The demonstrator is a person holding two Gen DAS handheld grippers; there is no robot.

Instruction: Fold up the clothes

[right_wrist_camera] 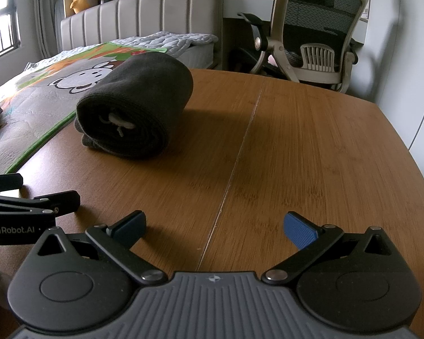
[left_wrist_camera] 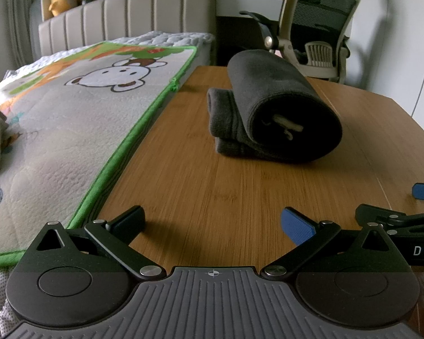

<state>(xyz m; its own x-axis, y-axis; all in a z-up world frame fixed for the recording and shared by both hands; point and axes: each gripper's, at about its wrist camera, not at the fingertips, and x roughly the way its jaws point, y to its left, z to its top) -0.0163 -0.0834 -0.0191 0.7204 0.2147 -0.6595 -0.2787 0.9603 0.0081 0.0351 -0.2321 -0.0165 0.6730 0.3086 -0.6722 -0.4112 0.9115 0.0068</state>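
Wooden table (right_wrist_camera: 311, 141), rolled dark garment (right_wrist_camera: 135, 104) hiding its white drawstring (right_wrist_camera: 118, 123) ends.

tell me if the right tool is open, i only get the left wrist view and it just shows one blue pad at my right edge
observer: yes, the right tool is open, fingers spread wide above the brown wooden table, holding nothing.
operator: whats right of the roll
observer: only bare wood shows right of the dark grey rolled garment; a thin seam in the tabletop runs from the near edge to the far edge on that side.
operator: and my left tool from there
observer: the left tool pokes in at the right view's left edge, beside the right tool and well short of the roll, with GenRobot.AI printed on its side.
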